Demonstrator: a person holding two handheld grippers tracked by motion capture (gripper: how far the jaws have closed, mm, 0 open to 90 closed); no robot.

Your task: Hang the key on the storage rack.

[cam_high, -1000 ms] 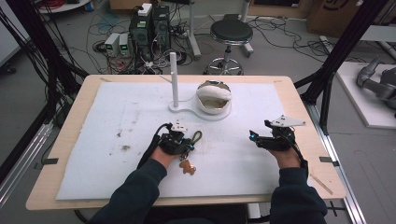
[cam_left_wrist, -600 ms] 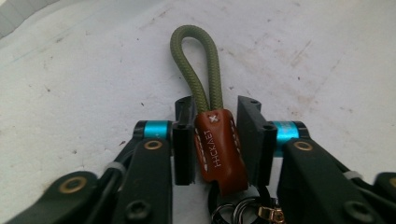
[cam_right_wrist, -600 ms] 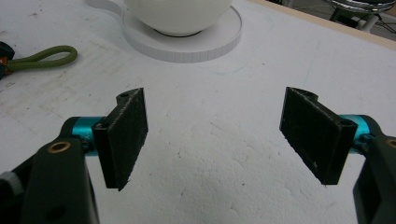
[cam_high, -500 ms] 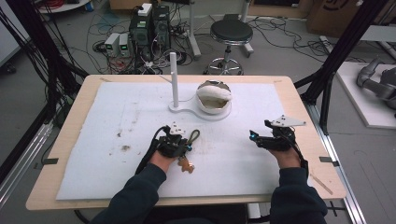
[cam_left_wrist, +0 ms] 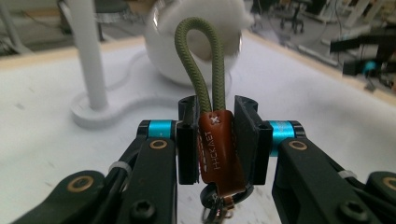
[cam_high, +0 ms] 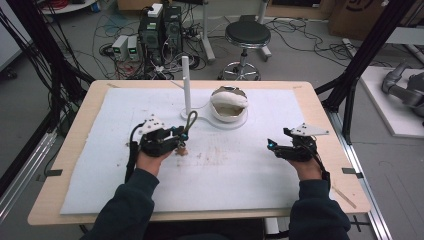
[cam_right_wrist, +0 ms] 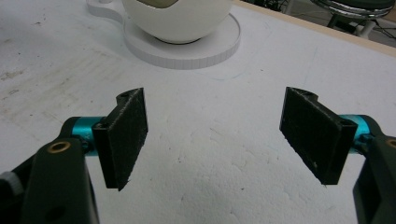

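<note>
The left tool (cam_left_wrist: 210,140) clamps a keychain (cam_left_wrist: 215,144) by its leather tab, green loop upright for hooking over the white post (cam_high: 186,85). The right tool (cam_right_wrist: 219,135) rests open above the surface (cam_high: 240,175).

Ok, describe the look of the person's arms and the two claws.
Dark navy long sleeves. Left claw and right claw: black linkage bodies, flat black rectangular pads, turquoise metal collars, brass-coloured pivot pins. A grey three-cornered plate tops each, and a black cable trails behind.
</note>
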